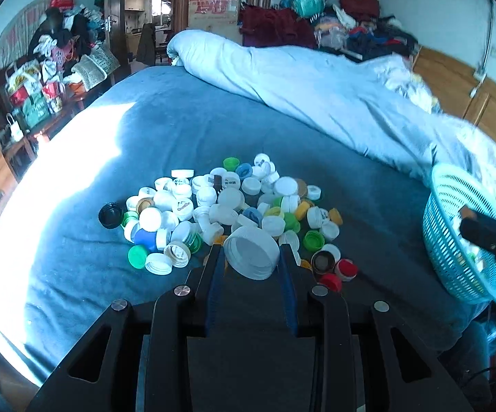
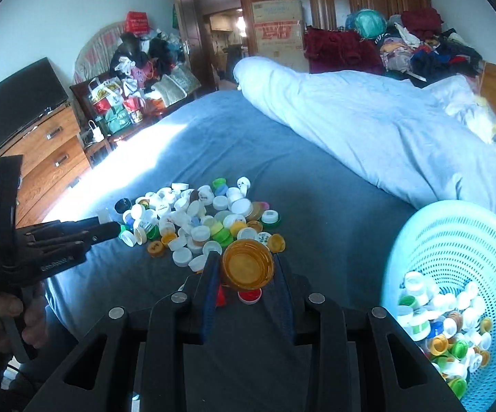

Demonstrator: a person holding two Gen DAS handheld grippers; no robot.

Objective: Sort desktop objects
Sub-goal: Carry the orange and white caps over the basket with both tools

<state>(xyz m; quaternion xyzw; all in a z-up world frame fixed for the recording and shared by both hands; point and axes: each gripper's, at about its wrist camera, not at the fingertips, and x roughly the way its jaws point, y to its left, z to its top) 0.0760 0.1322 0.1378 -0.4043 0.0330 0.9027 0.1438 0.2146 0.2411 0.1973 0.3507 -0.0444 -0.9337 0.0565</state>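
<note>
A heap of bottle caps (image 1: 220,213) in white, green, yellow, blue and red lies on the blue bedspread (image 1: 179,130). My left gripper (image 1: 251,257) is shut on a large white cap (image 1: 251,255), held above the heap's near edge. My right gripper (image 2: 246,267) is shut on a wide orange cap (image 2: 246,267), its hollow side facing the camera. The heap (image 2: 200,219) lies beyond it. A light blue mesh basket (image 2: 453,240) with several caps inside sits to the right. The right gripper's black body (image 1: 491,240) shows in front of the basket (image 1: 453,213) in the left wrist view.
A rolled pale blue duvet (image 1: 316,86) lies across the far side of the bed. A wooden dresser (image 2: 52,158) with a dark screen stands at left. Bags and clothes pile up at the back. A hand (image 2: 4,312) holds the left gripper's handle.
</note>
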